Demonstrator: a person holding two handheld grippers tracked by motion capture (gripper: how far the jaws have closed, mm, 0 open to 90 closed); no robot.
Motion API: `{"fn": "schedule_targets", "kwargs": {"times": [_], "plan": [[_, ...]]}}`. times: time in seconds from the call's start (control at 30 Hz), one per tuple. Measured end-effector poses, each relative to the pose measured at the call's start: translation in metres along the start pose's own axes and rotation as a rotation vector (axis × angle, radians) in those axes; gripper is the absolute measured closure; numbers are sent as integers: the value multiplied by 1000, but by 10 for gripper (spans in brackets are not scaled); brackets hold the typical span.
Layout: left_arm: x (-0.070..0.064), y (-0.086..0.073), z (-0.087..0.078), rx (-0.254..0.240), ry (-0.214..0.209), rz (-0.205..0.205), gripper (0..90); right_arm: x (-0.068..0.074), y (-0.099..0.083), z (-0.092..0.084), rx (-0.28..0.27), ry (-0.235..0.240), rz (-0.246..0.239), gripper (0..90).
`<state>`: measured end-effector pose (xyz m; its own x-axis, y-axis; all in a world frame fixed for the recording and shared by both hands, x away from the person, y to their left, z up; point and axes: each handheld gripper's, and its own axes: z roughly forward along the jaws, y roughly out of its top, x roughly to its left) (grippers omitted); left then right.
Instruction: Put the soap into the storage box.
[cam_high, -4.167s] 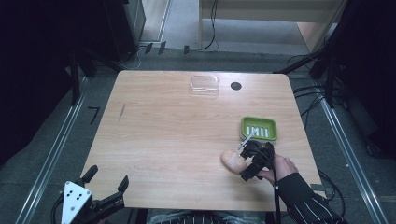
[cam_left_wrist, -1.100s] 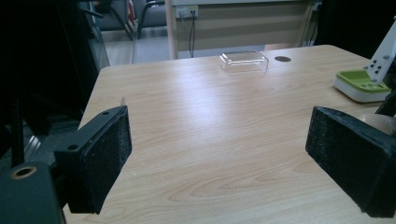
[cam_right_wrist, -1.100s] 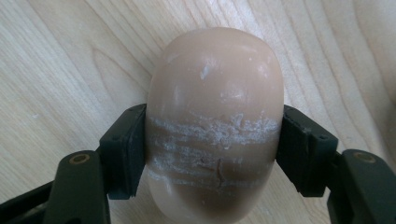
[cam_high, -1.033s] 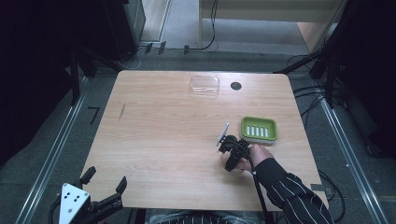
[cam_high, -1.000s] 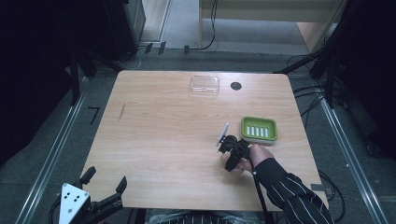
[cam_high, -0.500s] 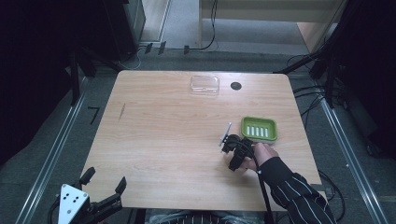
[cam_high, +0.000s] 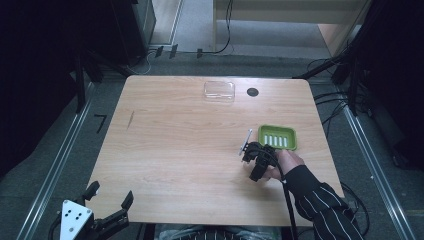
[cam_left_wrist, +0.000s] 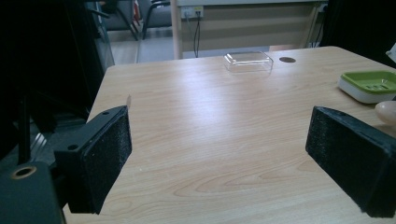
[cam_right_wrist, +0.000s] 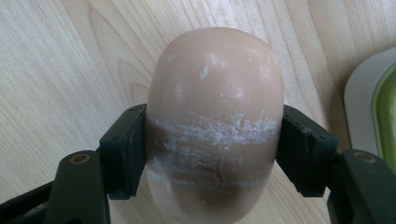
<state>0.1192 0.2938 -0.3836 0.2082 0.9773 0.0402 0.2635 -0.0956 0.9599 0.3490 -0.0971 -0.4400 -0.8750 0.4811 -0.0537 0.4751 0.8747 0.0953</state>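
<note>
Right gripper (cam_right_wrist: 215, 158) of mine clamped the smooth beige oval soap bar (cam_right_wrist: 215, 112) across its width; the green ridged plastic soap dish (cam_high: 278, 136) lay just far-right.

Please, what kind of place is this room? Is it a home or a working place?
Most likely a lab or workshop set up for recording, not a home. A bare wooden table stands between metal rails, loose cables run over the grey floor, and wall sockets sit behind it.

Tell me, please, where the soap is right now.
The soap sits clamped in the right tool, above the table, just left of the green dish.
</note>
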Motion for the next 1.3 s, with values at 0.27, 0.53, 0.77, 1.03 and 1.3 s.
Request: {"fn": "schedule_targets", "kwargs": {"times": [0.27, 0.53, 0.77, 1.03, 1.3], "plan": [[0, -1, -2, 2, 9, -6, 72, -7, -7, -5, -5, 4, -10, 330], [1, -1, -2, 2, 7, -3, 72, -15, -16, -12, -7, -10, 0, 330], [0, -1, -2, 4, 7, 0, 72, -20, -21, -18, -13, -20, 1, 330], [1, -1, -3, 4, 8, 0, 72, -27, -27, -26, -15, -26, 9, 331], [1, -1, -2, 3, 8, -3, 72, -34, -31, -29, -16, -31, 12, 331]]}}
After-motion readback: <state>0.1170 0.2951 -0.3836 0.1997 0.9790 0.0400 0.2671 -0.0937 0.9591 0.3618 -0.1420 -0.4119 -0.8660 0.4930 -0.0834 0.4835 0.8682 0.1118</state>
